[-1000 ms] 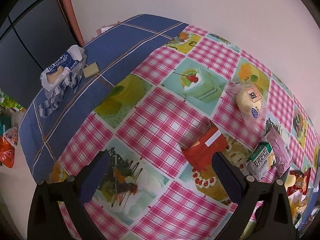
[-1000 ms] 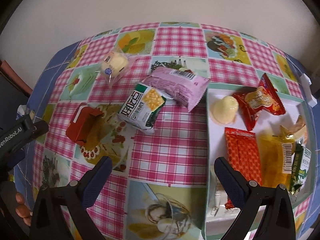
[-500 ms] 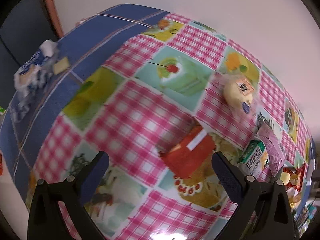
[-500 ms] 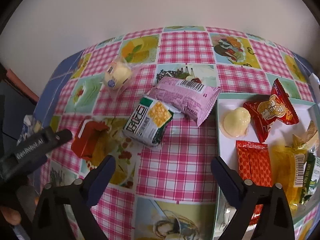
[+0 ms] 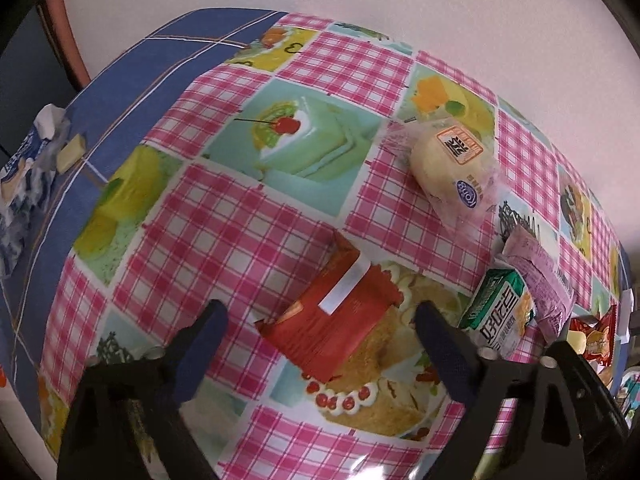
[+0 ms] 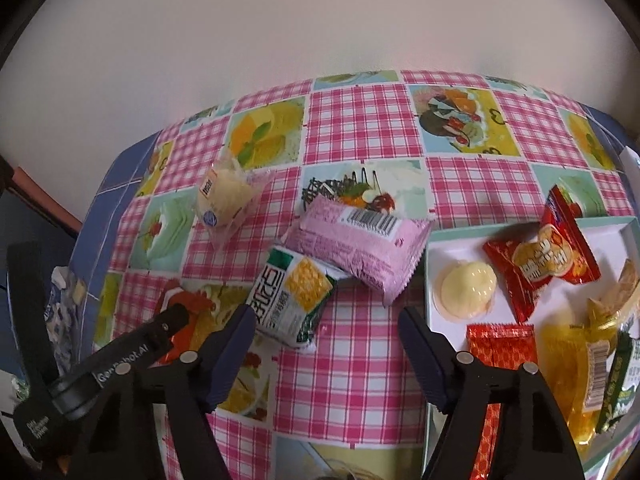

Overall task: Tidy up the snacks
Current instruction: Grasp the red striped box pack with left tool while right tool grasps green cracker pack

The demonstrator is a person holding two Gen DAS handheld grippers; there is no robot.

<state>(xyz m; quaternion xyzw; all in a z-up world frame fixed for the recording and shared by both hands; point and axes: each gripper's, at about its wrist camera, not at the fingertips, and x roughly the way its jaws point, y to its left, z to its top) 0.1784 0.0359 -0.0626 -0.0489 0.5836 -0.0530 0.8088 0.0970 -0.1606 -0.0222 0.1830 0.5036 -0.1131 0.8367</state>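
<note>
Pale wall backs a table spread with a pink-checked oilcloth printed with cake and fruit squares (image 5: 224, 216), laid over a blue cloth with thin stripes (image 5: 132, 80). At the right edge sits a white shallow tray with a mint-green rim (image 6: 452, 240), holding a pale yellow jelly cup (image 6: 466, 290), a red crinkled snack packet (image 6: 540, 264), an orange-red flat packet (image 6: 500, 346) and a yellow wrapped snack (image 6: 572, 364). Outside the tray, a pink foil packet with a barcode (image 6: 360, 246) lies just beside its left rim, overlapping a green-and-white cracker packet (image 6: 294, 300); a clear-wrapped pale bun (image 5: 448, 168) lies apart, nearer the wall. A red foil packet with a white strip (image 5: 336, 320) rests on the cake print between the fingers of the left gripper (image 5: 320, 320), whose jaws have just been closing yet stand spread, the pads not touching the packet. The right gripper (image 6: 326, 328) hovers over the checked cloth, its jaws likewise just narrowing but apart, with only a corner of the cracker packet between them, unpinched. At the far left, a blue-and-white crumpled wrapper (image 5: 24, 168) lies on the blue cloth.
</note>
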